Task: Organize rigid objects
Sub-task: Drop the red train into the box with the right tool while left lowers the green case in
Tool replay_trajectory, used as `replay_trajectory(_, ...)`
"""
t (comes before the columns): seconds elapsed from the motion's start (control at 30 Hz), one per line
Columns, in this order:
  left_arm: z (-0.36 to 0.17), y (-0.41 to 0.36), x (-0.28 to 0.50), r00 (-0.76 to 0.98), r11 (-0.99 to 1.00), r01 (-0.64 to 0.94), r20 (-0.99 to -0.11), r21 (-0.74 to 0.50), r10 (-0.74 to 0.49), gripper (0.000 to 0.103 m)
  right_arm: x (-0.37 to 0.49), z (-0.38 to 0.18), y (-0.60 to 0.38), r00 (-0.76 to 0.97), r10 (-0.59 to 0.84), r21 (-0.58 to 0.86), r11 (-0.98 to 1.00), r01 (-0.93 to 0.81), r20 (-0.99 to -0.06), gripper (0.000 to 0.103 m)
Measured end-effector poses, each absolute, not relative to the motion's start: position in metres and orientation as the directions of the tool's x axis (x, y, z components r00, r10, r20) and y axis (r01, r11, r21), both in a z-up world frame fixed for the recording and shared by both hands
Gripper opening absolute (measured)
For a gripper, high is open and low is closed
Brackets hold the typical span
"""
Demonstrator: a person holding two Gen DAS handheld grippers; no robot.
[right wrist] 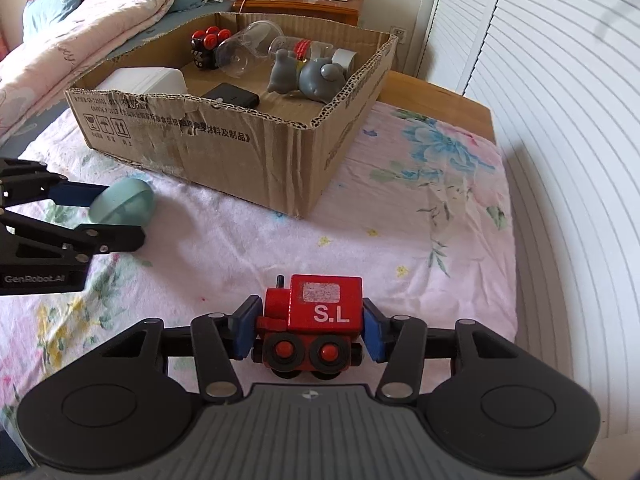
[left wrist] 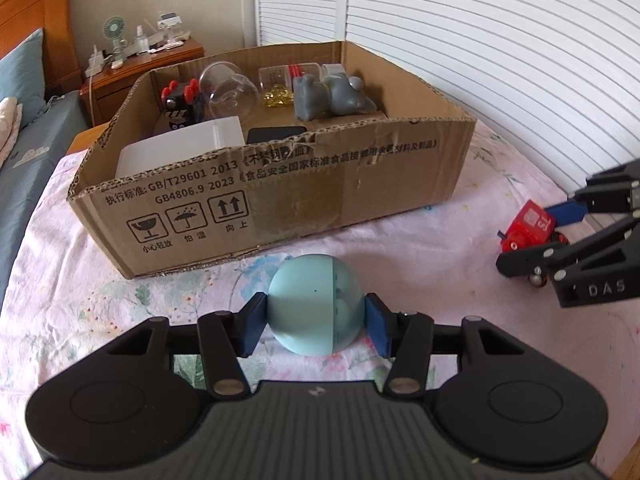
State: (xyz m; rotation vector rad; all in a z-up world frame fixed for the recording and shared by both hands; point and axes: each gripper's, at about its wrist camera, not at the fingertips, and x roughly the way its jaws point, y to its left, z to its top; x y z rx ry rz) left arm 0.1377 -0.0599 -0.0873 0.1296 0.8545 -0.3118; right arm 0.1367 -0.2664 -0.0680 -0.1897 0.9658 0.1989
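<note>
Left wrist: left gripper (left wrist: 316,320) clamped on the pale blue egg (left wrist: 316,304) over the floral sheet (left wrist: 100,308) just in front of the cardboard box (left wrist: 280,200), right gripper (right wrist: 310,330) gripping the red toy train (right wrist: 316,320) on the sheet, well apart from the box.

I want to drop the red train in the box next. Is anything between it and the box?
Only the cardboard box's near wall: the red toy train, in the right gripper, must clear it. The pink sheet between is bare.
</note>
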Motion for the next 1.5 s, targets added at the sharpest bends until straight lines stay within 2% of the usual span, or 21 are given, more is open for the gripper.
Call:
replay_trajectory(0.4, -0.058, -0.049, 0.124, 0.542, 0.884, 0.468, -0.793, 0.01, -0.278, 0.051, 0.122, -0.036, -0.263, 0.566, 0.129, -0.061, 0.95, -0.306, -0.814, 0.057)
replay_trajectory(0.6, -0.028, -0.043, 0.117, 0.547, 0.855, 0.518, -0.78, 0.028, -0.306, 0.051, 0.125, -0.007, -0.255, 0.603, 0.181, -0.046, 0.939, -0.341, -0.777, 0.057)
replay_trajectory(0.87, 0.001, -0.038, 0.124, 0.597, 0.855, 0.514, -0.744, 0.068, -0.3, 0.051, 0.159, 0.024, -0.24, 0.654, 0.242, -0.007, 0.936, -0.353, -0.717, 0.057)
replay_trajectory(1.1, 0.011, -0.033, 0.135, 0.633, 0.867, 0.491, -0.718, 0.083, -0.29, 0.051, 0.202, 0.026, -0.222, 0.662, 0.235, -0.001, 0.942, -0.335, -0.712, 0.057)
replay_trajectory(1.17, 0.011, -0.032, 0.139, 0.639, 0.871, 0.484, -0.714, 0.085, -0.285, 0.051, 0.21, 0.026, -0.219, 0.667, 0.227, -0.011, 0.943, -0.332, -0.71, 0.061)
replay_trajectory(1.2, 0.012, -0.031, 0.14, 0.64, 0.871, 0.484, -0.713, 0.085, -0.286, 0.051, 0.214, 0.025, -0.218, 0.666, 0.218, -0.018, 0.944, -0.329, -0.713, 0.073)
replay_trajectory(1.23, 0.012, -0.03, 0.141, 0.643, 0.872, 0.481, -0.711, 0.086, -0.285, 0.051, 0.215, 0.025, -0.218, 0.677, 0.202, -0.026, 0.95, -0.311, -0.708, 0.09)
replay_trajectory(1.3, 0.014, -0.03, 0.142, 0.648, 0.874, 0.477, -0.708, 0.09, -0.281, 0.051, 0.213, 0.026, -0.221, 0.698, 0.193, -0.026, 0.956, -0.291, -0.69, 0.103)
replay_trajectory(1.5, 0.021, -0.031, 0.15, 0.661, 0.873, 0.478, -0.693, 0.093, -0.288, 0.051, 0.199, 0.027, -0.23, 0.696, 0.196, -0.009, 0.96, -0.279, -0.691, 0.103)
